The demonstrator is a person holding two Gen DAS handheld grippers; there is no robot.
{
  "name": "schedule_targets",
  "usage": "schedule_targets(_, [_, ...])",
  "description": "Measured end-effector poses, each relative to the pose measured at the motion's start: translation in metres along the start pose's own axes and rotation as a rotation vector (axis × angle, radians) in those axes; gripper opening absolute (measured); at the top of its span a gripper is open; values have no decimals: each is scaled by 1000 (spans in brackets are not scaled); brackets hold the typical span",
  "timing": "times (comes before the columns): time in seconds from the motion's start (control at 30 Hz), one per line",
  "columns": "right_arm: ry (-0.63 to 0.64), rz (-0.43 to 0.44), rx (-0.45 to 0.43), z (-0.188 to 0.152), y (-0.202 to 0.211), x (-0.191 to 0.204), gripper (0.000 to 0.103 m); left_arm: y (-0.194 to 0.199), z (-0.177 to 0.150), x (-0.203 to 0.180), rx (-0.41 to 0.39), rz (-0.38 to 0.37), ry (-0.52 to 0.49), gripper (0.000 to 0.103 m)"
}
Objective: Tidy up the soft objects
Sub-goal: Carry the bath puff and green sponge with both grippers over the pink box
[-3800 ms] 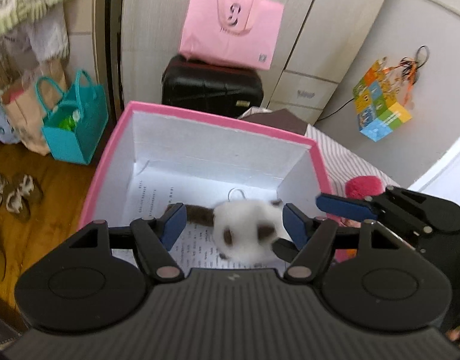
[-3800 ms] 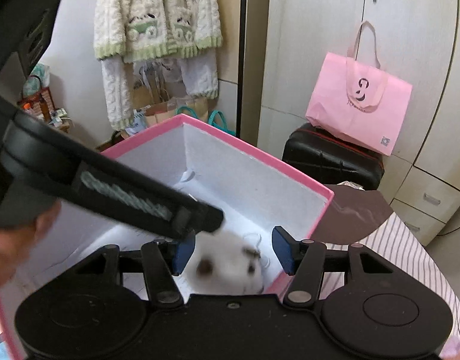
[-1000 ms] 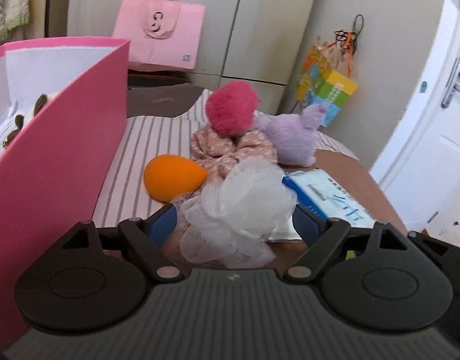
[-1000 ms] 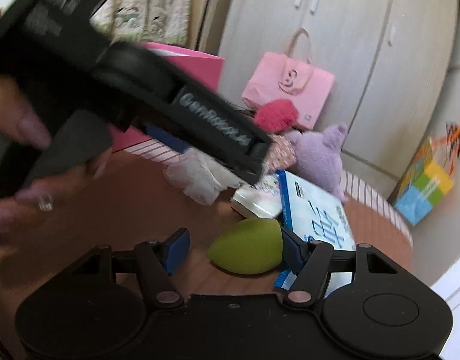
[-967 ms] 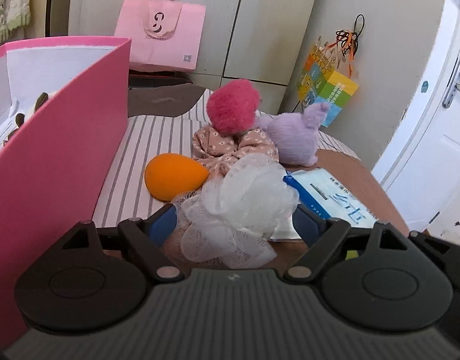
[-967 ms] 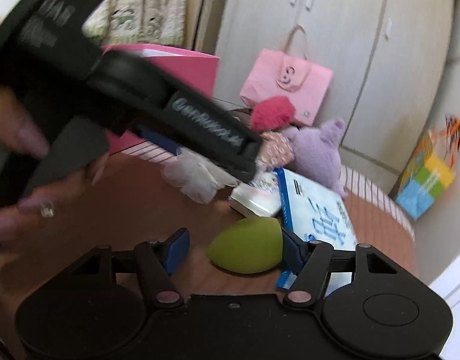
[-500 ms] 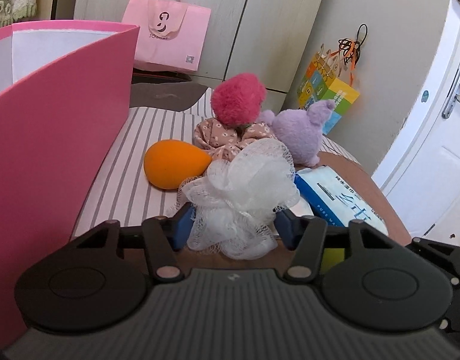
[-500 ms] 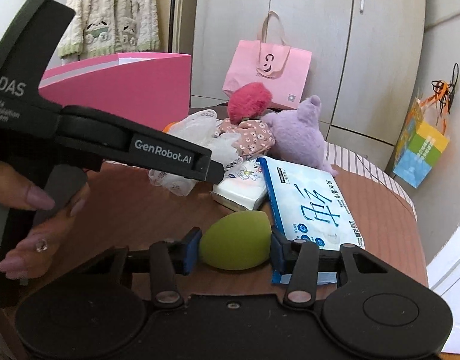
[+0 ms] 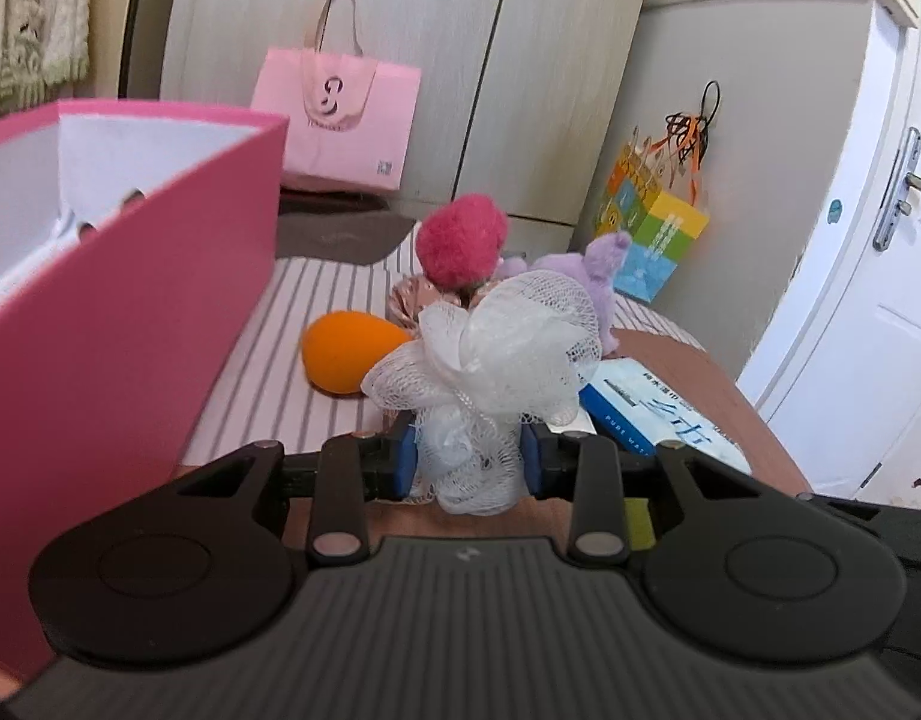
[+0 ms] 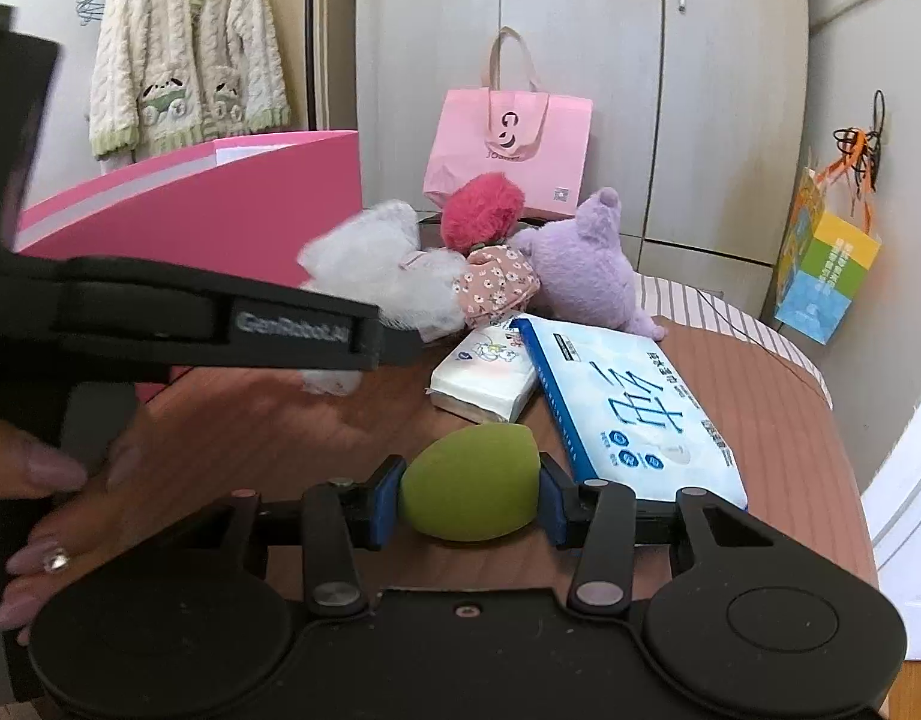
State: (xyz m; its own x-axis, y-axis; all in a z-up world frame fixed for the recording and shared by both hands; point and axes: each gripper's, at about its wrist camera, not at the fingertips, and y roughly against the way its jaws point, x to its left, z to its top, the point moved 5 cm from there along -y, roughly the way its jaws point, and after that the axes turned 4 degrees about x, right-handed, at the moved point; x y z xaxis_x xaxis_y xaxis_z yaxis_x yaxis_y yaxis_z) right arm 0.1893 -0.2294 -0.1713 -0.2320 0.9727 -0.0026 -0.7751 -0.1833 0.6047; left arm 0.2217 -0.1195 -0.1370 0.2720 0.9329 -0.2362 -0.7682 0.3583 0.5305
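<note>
My left gripper (image 9: 467, 457) is shut on a white mesh bath pouf (image 9: 490, 360) and holds it raised above the table; the pouf also shows in the right wrist view (image 10: 388, 276). My right gripper (image 10: 469, 501) is shut on a green egg-shaped sponge (image 10: 469, 498) just above the brown table. The pink box (image 9: 100, 300) stands at the left. An orange egg sponge (image 9: 346, 351), a pink pom-pom (image 9: 460, 249), a floral scrunchie (image 10: 496, 282) and a purple plush (image 10: 586, 264) lie behind.
A blue wipes pack (image 10: 628, 408) and a small tissue pack (image 10: 484, 375) lie on the table (image 10: 790, 420). A pink tote bag (image 10: 508, 144) stands at the cupboards. A colourful bag (image 10: 826, 264) hangs at the right. The left hand (image 10: 70, 480) is close to my right gripper.
Both grippers have closed further, the left on the mesh pouf, the right on the green sponge. The left gripper has lifted the pouf up off the table.
</note>
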Motion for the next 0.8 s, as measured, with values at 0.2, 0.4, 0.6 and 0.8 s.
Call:
schedule_targets(0.2, [-27,-1,0,-6,7,3,50,24,-11,0,25,-35,-18,32])
schedule_targets(0.4, [-81,9,-16,-10,25,-1,50,49,-23,3,57,-67,-71,32])
schedule_targets(0.6, [-118,16,34,-27,38,-5,50,68,-34,2,114,-128,-77,32])
schedule_targets(0.8, [-145,58,67,-36,49,1,51,82,-39,6,235,-185,-49,32])
